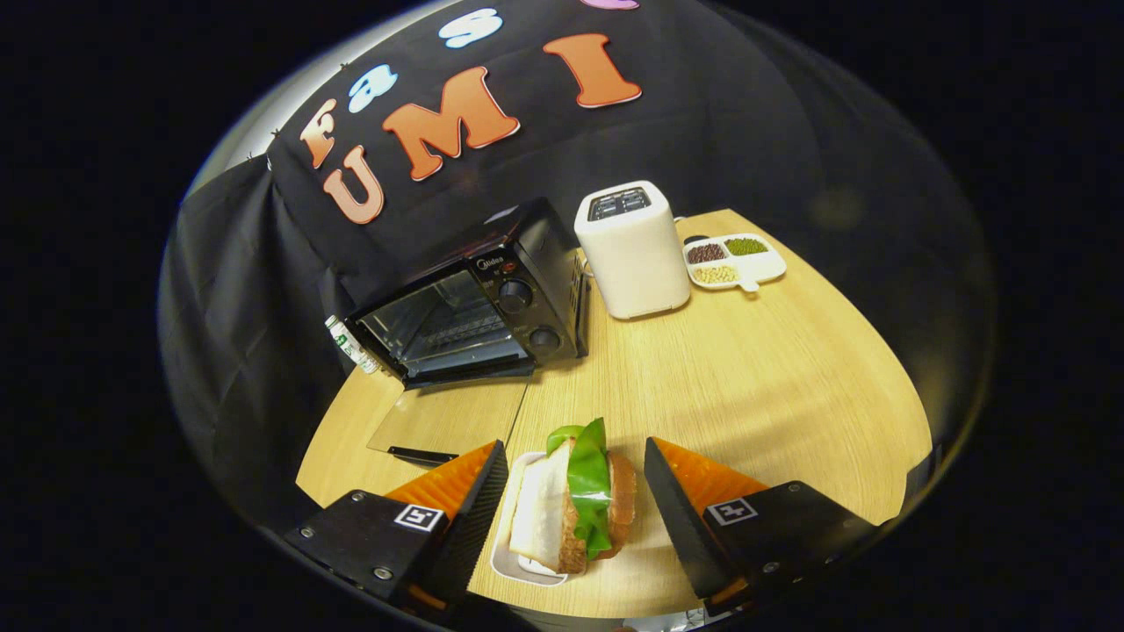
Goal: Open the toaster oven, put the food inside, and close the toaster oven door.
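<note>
A black toaster oven [492, 303] stands at the back left of the wooden table [755, 386], its glass door [443, 421] folded down flat in front of it, the cavity showing a wire rack. A sandwich [575, 500] with white bread and green lettuce stands on edge in a small white tray [514, 562]. It sits between my fingers, with a gap on each side. My gripper [575, 478] is open and touches nothing.
A white slot toaster [632, 250] stands right of the oven. Behind it lies a white divided dish [736, 262] with dark, green and pale beans. A small can or bottle [349, 344] lies left of the oven, by the cloth wall.
</note>
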Demonstrator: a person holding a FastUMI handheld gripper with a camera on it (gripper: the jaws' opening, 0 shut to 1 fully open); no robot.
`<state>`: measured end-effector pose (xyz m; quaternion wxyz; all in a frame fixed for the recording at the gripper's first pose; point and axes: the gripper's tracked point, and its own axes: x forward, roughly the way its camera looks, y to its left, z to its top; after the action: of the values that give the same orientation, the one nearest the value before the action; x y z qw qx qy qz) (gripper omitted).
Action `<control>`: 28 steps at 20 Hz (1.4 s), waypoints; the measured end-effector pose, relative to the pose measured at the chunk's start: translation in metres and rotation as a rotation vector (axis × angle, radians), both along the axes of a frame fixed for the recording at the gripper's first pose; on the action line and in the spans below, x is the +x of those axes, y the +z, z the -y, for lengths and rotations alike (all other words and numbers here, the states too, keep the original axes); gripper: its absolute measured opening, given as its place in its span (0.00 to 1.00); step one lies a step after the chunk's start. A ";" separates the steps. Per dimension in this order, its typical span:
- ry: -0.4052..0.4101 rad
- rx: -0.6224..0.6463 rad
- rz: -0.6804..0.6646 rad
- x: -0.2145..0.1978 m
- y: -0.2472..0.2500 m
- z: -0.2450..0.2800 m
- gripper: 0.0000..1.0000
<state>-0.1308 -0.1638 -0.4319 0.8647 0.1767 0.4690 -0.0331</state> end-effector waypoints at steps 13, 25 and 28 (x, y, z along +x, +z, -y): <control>0.046 0.219 -0.277 -0.013 -0.033 -0.014 0.57; -0.127 0.195 -0.156 0.011 0.003 0.003 0.30; -0.153 0.200 -0.076 0.027 0.026 0.000 0.30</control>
<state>-0.1041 -0.1641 -0.4063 0.8193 0.2962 0.4874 -0.0587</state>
